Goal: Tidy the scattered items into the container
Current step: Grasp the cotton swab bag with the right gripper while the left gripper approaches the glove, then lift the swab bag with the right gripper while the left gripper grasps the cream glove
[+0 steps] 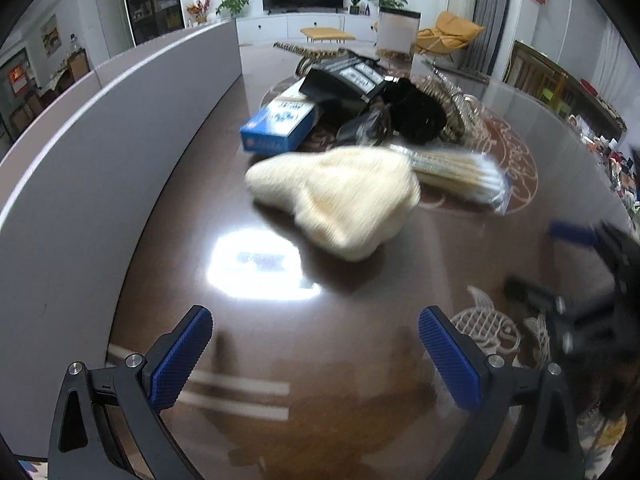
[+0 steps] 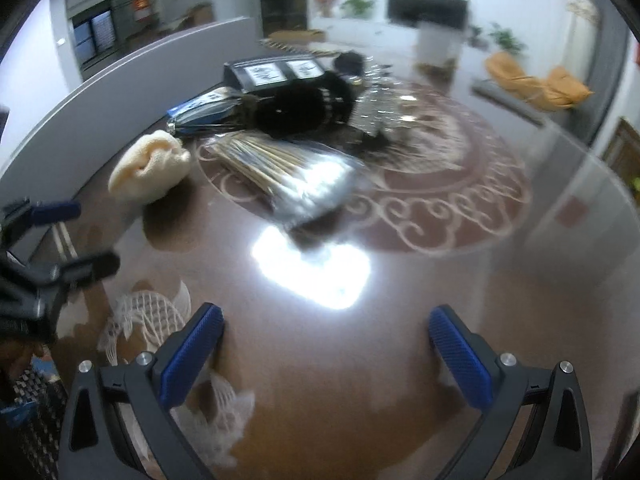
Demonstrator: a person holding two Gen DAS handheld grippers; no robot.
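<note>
A heap of items lies on the glossy brown table [image 1: 280,360]. Nearest is a cream knitted cloth [image 1: 336,196] [image 2: 150,168], and beside it a clear bag of cotton swabs [image 1: 456,176] [image 2: 288,172]. Behind them are a blue box [image 1: 280,124] [image 2: 200,106], a black box with white labels [image 1: 340,80] [image 2: 276,74] and a black fuzzy item [image 1: 412,112] [image 2: 304,108]. My left gripper [image 1: 316,356] [image 2: 76,240] is open and empty, short of the cloth. My right gripper [image 2: 326,356] [image 1: 560,264] is open and empty, in front of the swab bag.
A tall curved grey panel [image 1: 80,160] [image 2: 100,120] runs along the table's left side; whether it belongs to the container I cannot tell. A shiny clear item [image 1: 452,108] [image 2: 380,108] lies right of the heap. A bright lamp glare [image 2: 316,268] marks the table.
</note>
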